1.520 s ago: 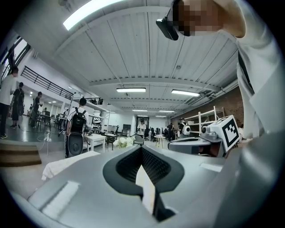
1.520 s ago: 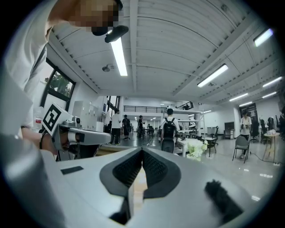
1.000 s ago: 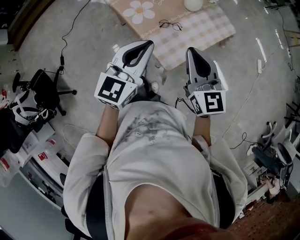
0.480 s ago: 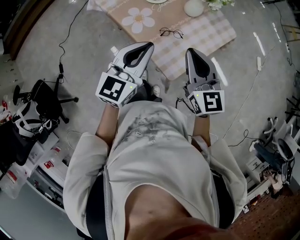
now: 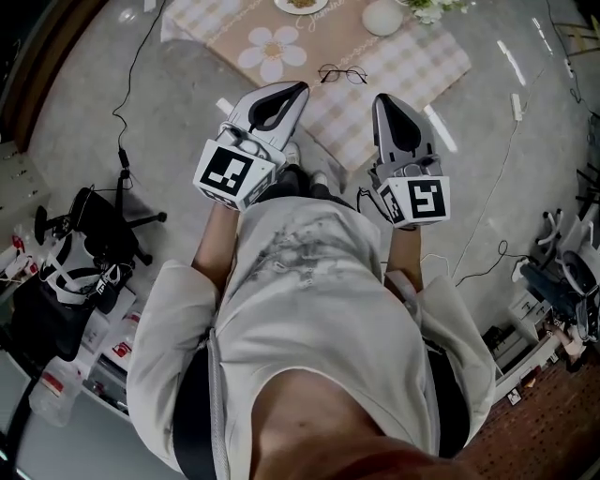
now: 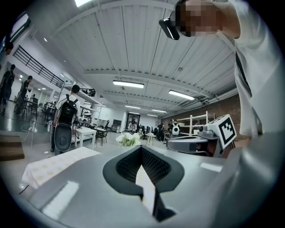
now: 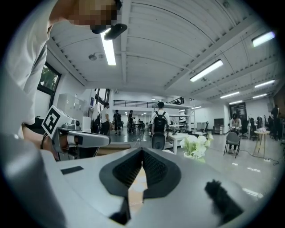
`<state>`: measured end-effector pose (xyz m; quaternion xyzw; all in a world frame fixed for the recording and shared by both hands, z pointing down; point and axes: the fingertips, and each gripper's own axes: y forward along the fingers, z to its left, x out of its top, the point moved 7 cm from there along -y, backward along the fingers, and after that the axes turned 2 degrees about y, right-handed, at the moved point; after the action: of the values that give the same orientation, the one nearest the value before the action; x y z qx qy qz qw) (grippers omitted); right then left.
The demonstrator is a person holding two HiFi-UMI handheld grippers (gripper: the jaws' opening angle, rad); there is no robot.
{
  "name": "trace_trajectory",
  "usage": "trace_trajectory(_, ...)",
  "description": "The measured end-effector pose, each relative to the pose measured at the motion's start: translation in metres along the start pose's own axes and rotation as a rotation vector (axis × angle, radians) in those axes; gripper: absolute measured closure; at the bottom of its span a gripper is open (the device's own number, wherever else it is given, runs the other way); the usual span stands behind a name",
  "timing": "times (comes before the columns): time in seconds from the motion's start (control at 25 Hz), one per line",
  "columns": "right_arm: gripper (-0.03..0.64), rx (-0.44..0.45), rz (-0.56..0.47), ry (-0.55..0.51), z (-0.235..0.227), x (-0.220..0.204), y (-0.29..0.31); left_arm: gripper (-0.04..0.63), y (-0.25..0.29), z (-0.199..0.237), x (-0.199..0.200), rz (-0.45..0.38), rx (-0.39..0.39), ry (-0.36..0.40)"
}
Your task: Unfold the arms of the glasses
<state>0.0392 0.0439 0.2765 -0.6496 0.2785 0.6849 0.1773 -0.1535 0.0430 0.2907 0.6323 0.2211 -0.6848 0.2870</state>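
Observation:
A pair of thin dark-framed glasses (image 5: 341, 73) lies on the checked cloth of a low table (image 5: 412, 66), ahead of me in the head view. My left gripper (image 5: 300, 87) is held in the air short of the table, jaws shut with nothing between them. My right gripper (image 5: 382, 99) is beside it, also shut and empty. Both point roughly level toward the table. In the left gripper view the left gripper (image 6: 141, 147) has its tips together, and the right gripper (image 7: 142, 150) looks the same in the right gripper view. The glasses do not show in either gripper view.
On the table are a daisy print (image 5: 273, 49), a white round vase (image 5: 382, 16), flowers (image 7: 196, 144) and a plate (image 5: 301, 5). Cables (image 5: 127, 75) run over the grey floor. Clutter and a dark chair (image 5: 94, 225) stand at left. People stand in the hall far off (image 7: 159, 120).
The table and glasses have slid lower in the head view as I come closer. Both grippers stay shut and side by side.

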Motion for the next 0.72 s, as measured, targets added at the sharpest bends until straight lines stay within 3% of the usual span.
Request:
trace_trajectory(0.44, 0.6, -0.079, 0.049, 0.015, -0.003, -0.02, 0.01, 0.586, 0.023, 0.016, -0.016, 0.029, -0.111, 0.001)
trace_trajectory(0.72, 0.6, -0.079, 0.07, 0.012, -0.013, -0.029, 0.018, 0.586, 0.038, 0.019, -0.027, 0.048, -0.124, 0.0)
